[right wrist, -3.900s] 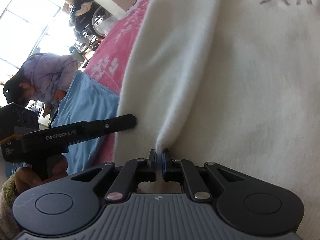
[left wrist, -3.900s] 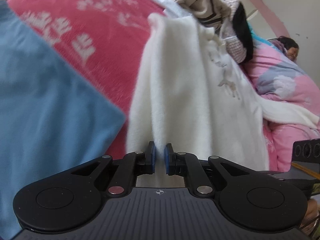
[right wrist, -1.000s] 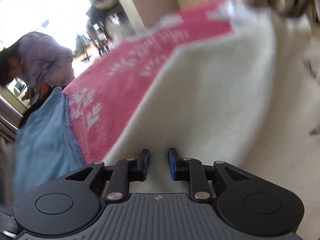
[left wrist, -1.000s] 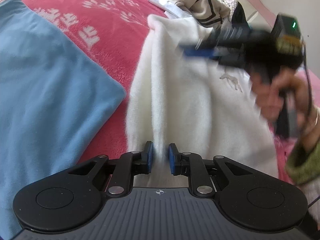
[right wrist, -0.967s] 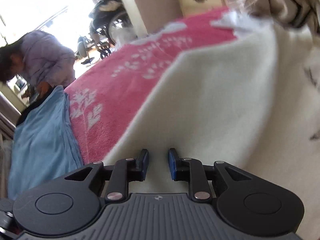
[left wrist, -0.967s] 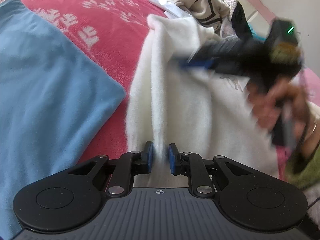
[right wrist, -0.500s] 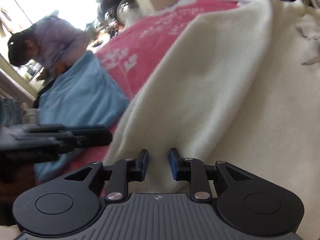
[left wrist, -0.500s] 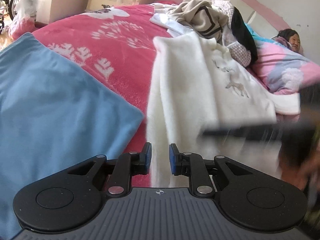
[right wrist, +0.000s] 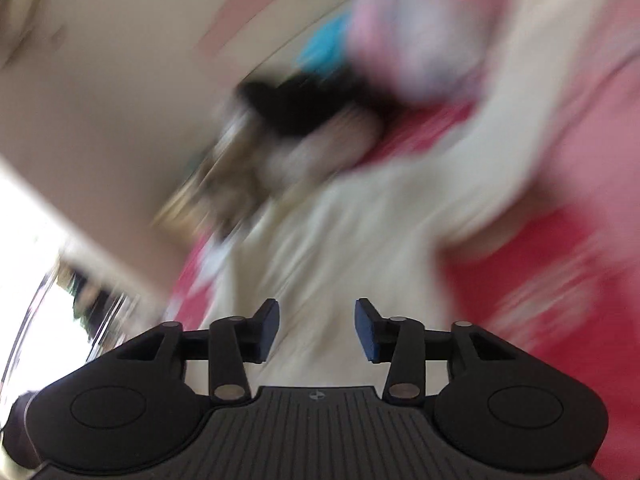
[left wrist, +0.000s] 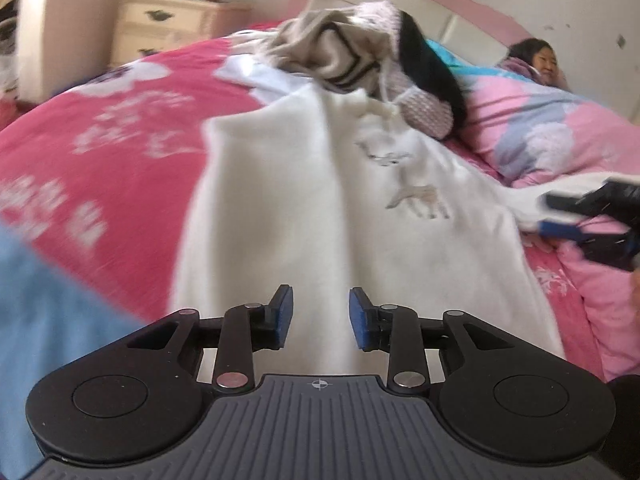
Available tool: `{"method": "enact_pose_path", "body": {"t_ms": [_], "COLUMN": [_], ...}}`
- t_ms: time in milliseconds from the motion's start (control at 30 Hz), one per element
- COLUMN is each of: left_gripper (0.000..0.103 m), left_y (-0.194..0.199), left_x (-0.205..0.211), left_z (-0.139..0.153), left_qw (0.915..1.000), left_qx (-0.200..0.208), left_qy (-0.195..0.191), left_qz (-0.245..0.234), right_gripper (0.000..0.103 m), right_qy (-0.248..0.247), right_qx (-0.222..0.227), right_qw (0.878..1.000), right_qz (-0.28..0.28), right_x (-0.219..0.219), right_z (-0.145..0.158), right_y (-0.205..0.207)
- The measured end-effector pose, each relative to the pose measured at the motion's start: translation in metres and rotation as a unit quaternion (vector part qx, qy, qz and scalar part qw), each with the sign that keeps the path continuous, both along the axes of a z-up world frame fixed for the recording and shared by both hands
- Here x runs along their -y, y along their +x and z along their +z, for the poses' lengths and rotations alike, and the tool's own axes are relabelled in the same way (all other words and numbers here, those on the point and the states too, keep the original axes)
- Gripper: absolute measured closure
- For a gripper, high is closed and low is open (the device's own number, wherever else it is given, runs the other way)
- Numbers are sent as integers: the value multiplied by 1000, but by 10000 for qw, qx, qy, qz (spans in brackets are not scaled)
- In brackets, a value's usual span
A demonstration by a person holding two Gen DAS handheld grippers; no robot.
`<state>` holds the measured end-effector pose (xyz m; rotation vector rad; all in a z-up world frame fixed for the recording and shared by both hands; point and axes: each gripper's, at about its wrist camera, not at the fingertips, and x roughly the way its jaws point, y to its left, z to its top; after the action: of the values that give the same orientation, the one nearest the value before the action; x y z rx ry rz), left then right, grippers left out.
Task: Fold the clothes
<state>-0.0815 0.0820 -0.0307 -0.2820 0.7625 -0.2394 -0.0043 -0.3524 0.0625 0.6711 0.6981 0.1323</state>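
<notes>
so the white fleece top (left wrist: 304,208) is laid out flat on the pink bedspread (left wrist: 120,148), its long axis running from about 6 o'clock up toward 12 in the left wrist view, hem end nearest the left gripper (left wrist: 319,317). that gripper's jaws have just been opening and nothing is pinched between them now; the fabric is only seen through the gap, so it counts as released.

the one unfolded bit is the sleeve (left wrist: 568,192), stretched out toward 3 o'clock across the pink quilt (left wrist: 560,136). the right gripper (left wrist: 560,216) is parked right at that sleeve's end (its own view is badly smeared, so little can be read there), jaws just opened too and apparently empty (right wrist: 316,326). whether the cuff is already touched can't be told.

so the next fold is probably the right hand's job: the sleeve lies on its side, well away from the left tool, and would need to be swept from 3 back over the body toward 9. the heap of other clothes (left wrist: 360,52) at 12 sits close to the collar and could get snagged.
</notes>
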Motion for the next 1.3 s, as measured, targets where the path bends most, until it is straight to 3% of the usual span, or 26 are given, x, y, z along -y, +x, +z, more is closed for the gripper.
{"method": "enact_pose_path", "body": {"t_ms": [100, 233, 367, 567, 700, 833, 967, 1033, 1067, 1100, 1200, 1300], "left_gripper": [71, 70, 70, 69, 68, 68, 67, 67, 67, 67, 67, 67], "left_y": [24, 46, 54, 52, 53, 55, 55, 55, 55, 55, 55, 54], "left_x": [28, 61, 90, 112, 112, 111, 113, 115, 116, 116, 117, 116], "left_z": [-7, -22, -31, -40, -41, -42, -44, -44, -43, -43, -43, -44], "left_qw": [9996, 9984, 9967, 9949, 9944, 9943, 9946, 9947, 9948, 9947, 9949, 9950], "left_qx": [-19, -225, -278, -329, -330, -359, -351, -342, -334, -330, -325, -327], "left_qy": [-31, -214, -300, -194, -201, -261, -253, -224, -203, -187, -168, -197], "left_qz": [-279, -462, -697, -933, -986, -966, -948, -942, -946, -951, -935, -918], "right_gripper": [49, 48, 49, 49, 47, 46, 46, 63, 83, 91, 94, 94], "right_qy": [-336, -471, 126, -387, -1612, -1852, -2304, -2717, -2976, -3063, -3203, -3027], "right_qx": [195, 341, 210, 547, 863, 214, 243, 211, 161, 207, 762, 1254], "right_qw": [9931, 9675, 9583, 9517, 9328, 9451, 9457, 9384, 9315, 9295, 9257, 9321], "right_qz": [-1105, -2460, -2848, -2997, -3104, -2685, -2280, -2124, -2084, -2045, -1863, -1541], "right_x": [73, 159, 210, 189, 172, 191, 178, 172, 169, 166, 141, 121], "right_z": [24, 42, 32, 41, 58, 47, 35, 29, 27, 27, 41, 60], "right_y": [-1, 2, 17, 17, 10, 21, 26, 34, 38, 37, 27, 32]}}
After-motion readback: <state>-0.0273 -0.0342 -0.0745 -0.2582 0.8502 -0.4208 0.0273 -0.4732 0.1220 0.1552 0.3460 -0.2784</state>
